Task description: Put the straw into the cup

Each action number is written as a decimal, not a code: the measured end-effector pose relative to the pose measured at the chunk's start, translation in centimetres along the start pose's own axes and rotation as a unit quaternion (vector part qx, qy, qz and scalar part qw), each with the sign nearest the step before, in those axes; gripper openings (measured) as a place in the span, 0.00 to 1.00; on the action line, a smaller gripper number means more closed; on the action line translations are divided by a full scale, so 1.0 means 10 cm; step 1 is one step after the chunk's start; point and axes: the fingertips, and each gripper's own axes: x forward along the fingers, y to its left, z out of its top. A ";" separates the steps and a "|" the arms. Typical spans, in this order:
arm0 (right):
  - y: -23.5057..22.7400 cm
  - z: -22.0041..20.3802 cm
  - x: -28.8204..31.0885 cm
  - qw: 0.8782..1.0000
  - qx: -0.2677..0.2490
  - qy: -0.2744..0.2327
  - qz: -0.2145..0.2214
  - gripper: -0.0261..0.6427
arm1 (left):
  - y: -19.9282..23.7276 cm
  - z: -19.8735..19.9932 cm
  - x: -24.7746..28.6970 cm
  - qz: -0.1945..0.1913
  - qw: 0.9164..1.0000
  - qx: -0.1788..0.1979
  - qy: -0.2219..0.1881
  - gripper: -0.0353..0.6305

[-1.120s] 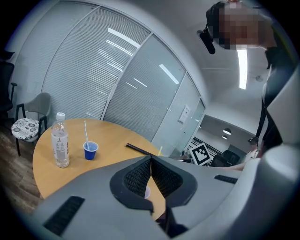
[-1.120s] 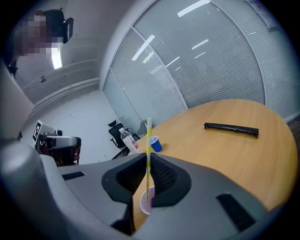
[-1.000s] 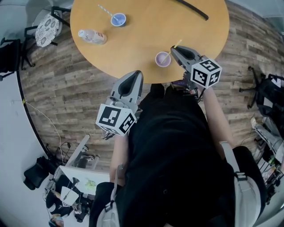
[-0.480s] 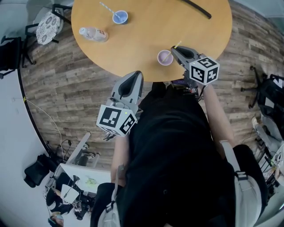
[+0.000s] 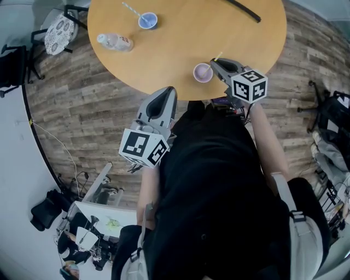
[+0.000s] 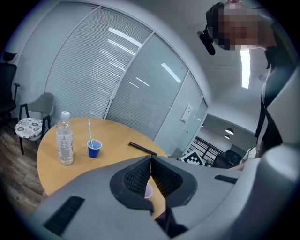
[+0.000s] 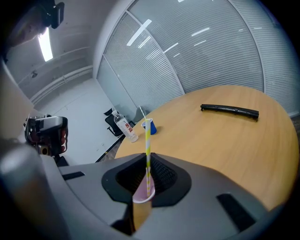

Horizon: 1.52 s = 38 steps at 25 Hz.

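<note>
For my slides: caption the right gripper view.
Right gripper shut on the striped straw, its end inside the purple cup.

Yellow-striped straw stands in the cup; cup small, lilac, upright.

Round wooden table: blue cup, upright water bottle, black strip, pink cup near front edge.
</note>
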 end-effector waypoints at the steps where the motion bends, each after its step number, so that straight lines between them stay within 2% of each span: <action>1: -0.01 -0.01 0.00 1.000 0.000 0.002 -0.001 0.09 | 0.00 0.00 0.01 0.000 1.000 0.000 0.000 0.08; 17: 0.00 -0.14 0.02 1.000 -0.005 0.025 -0.001 0.09 | -0.04 -0.01 -0.03 0.003 1.000 0.000 0.001 0.08; 28: -0.08 -0.21 0.03 0.999 -0.003 0.029 -0.017 0.10 | -0.04 -0.04 -0.06 0.005 1.000 0.005 -0.005 0.08; 32: -0.11 -0.23 0.02 0.999 0.001 0.034 -0.021 0.19 | -0.05 -0.05 -0.06 0.005 1.000 0.005 -0.003 0.08; 38: -0.13 -0.30 -0.01 0.999 0.005 0.036 -0.023 0.19 | -0.08 -0.07 -0.07 0.004 1.000 0.007 -0.003 0.08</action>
